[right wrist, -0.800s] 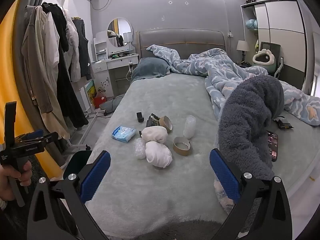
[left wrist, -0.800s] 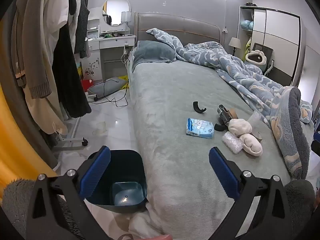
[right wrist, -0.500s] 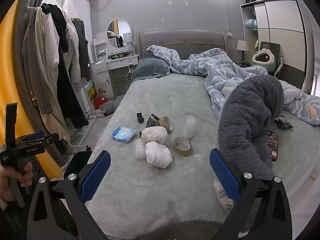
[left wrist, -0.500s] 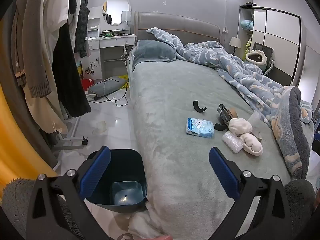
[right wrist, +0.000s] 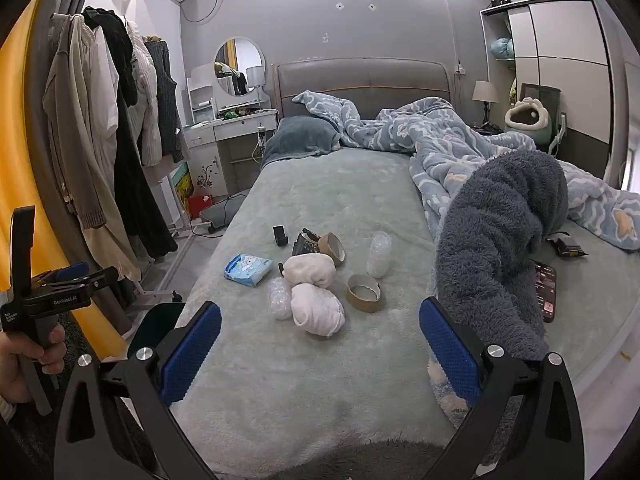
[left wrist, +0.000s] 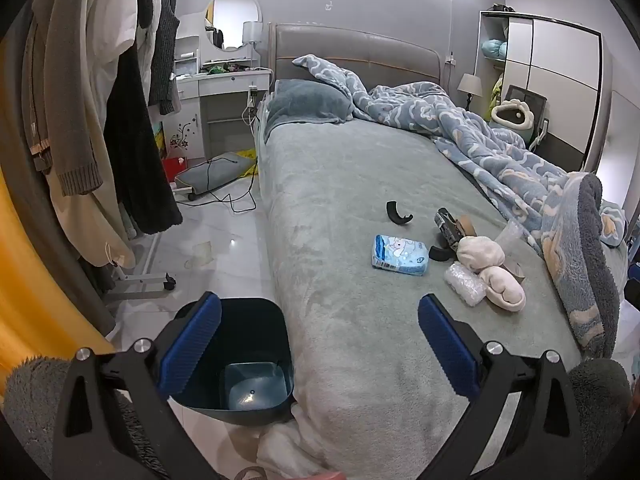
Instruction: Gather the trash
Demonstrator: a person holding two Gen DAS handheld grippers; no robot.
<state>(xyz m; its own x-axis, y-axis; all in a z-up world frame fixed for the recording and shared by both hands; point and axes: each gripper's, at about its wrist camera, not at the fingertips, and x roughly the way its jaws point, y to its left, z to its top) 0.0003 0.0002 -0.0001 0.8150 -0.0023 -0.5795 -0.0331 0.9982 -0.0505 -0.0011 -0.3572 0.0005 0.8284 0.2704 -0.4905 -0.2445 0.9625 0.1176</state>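
Litter lies in a cluster on the grey-green bed [right wrist: 320,184]: a blue tissue pack [right wrist: 248,269] [left wrist: 400,255], two white crumpled wads [right wrist: 316,308], a bubble-wrap lump [right wrist: 279,298], a cardboard tape ring [right wrist: 363,293], a clear plastic cup [right wrist: 379,255] and a dark wrapper [right wrist: 308,242]. A dark blue bin [left wrist: 244,356] stands on the floor by the bed's near left corner. My left gripper [left wrist: 318,346] hangs open above the bin and the bed's edge, holding nothing. My right gripper [right wrist: 320,354] is open too, short of the litter, over the bed's foot.
A clothes rack with coats [left wrist: 100,120] stands at the left. A patterned blue duvet [left wrist: 480,148] and a grey fleece [right wrist: 500,240] cover the bed's right side. A phone [right wrist: 545,291] lies beside the fleece. A hand [right wrist: 24,356] holds the left tool.
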